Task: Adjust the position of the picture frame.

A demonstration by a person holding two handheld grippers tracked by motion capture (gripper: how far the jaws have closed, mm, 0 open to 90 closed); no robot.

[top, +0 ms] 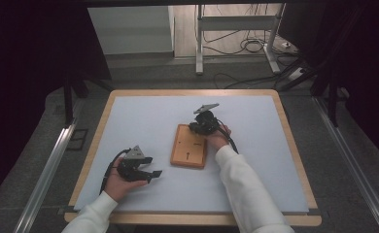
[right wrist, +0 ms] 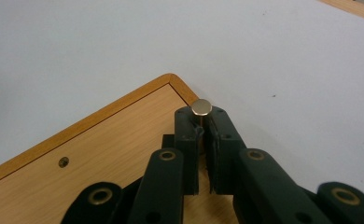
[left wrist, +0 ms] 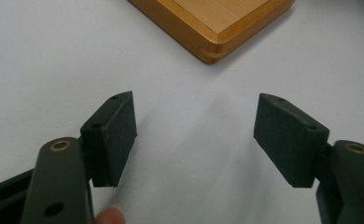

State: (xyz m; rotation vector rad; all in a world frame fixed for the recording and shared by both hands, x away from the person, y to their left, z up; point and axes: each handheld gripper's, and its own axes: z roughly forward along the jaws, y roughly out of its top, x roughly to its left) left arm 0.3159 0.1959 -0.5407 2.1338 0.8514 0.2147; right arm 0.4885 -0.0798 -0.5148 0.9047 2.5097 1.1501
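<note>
text: none legible | labels: none | numbers: none

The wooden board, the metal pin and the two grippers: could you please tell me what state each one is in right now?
Wooden board: lying flat on the table mat, a small hole open in its face.
Metal pin: upright at the board's corner, clamped between the right gripper's fingers.
Right gripper: shut on the pin.
Left gripper: open, nothing between its fingers, apart from the board.
</note>
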